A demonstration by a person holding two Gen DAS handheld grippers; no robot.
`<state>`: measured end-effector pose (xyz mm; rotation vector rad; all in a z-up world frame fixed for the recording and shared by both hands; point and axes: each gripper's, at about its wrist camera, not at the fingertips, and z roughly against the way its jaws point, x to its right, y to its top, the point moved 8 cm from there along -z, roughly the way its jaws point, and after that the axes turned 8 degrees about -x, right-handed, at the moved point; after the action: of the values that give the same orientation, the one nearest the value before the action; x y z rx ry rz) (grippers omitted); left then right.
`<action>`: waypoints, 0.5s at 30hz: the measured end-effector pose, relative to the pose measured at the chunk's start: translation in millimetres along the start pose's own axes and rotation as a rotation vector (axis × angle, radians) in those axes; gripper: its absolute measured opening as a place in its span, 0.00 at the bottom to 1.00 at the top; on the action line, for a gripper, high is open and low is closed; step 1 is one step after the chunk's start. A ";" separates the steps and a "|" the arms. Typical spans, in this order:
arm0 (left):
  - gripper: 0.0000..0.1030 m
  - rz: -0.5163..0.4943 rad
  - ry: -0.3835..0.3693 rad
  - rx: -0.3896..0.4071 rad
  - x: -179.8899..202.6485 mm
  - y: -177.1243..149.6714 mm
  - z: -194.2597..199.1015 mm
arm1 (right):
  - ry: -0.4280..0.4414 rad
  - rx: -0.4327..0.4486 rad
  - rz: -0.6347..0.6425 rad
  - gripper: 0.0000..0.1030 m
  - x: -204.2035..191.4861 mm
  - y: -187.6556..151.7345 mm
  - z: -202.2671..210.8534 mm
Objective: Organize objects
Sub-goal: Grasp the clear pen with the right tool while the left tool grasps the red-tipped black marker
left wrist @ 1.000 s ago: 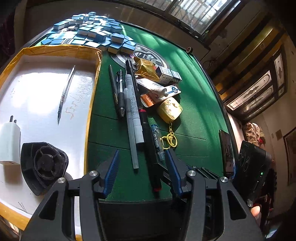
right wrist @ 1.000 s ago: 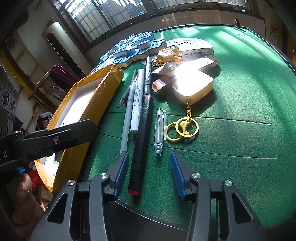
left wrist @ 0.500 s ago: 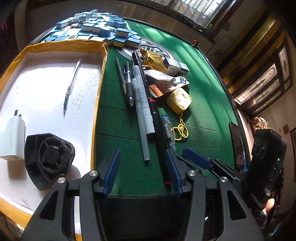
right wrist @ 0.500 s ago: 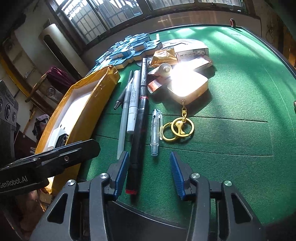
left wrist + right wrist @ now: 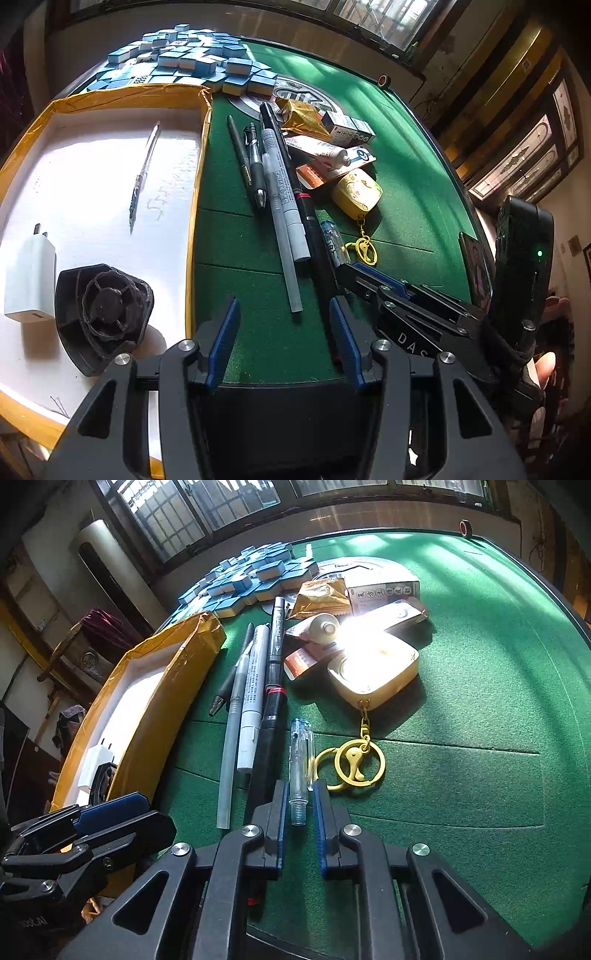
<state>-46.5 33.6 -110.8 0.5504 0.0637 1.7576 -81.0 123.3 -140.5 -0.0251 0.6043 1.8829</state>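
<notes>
The right gripper (image 5: 298,801) has come forward and narrowed since a second ago, when its jaws stood wide behind the pens; its blue pads now flank the threaded end of the clear pen barrel (image 5: 300,764), close on both sides, though whether they actually press it cannot be told. The barrel lies on the green felt (image 5: 461,775), just right of a long black pen (image 5: 271,701) and just left of a gold key ring (image 5: 354,762) chained to a yellow case (image 5: 380,672). Left of the black pen lie a white marker (image 5: 255,686), a grey stick (image 5: 231,746) and a dark pen (image 5: 227,686). Beyond them sit a tube (image 5: 317,624), small boxes (image 5: 384,590), a gold wrapper (image 5: 321,594) and blue tiles (image 5: 251,576).

The left gripper (image 5: 282,332) hangs with jaws wide over the felt, beside a yellow-edged tray (image 5: 194,221) holding a thin pen (image 5: 144,173), a white charger (image 5: 29,273) and a black fan part (image 5: 103,314).
</notes>
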 end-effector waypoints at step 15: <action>0.47 -0.020 -0.069 -0.017 32.5 1.8 -8.8 | -0.037 0.003 -0.045 0.09 45.1 -28.4 30.2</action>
<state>-56.6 65.6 -107.3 0.5957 0.0055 1.7169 -65.8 182.6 -138.9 -0.0020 0.5763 1.8349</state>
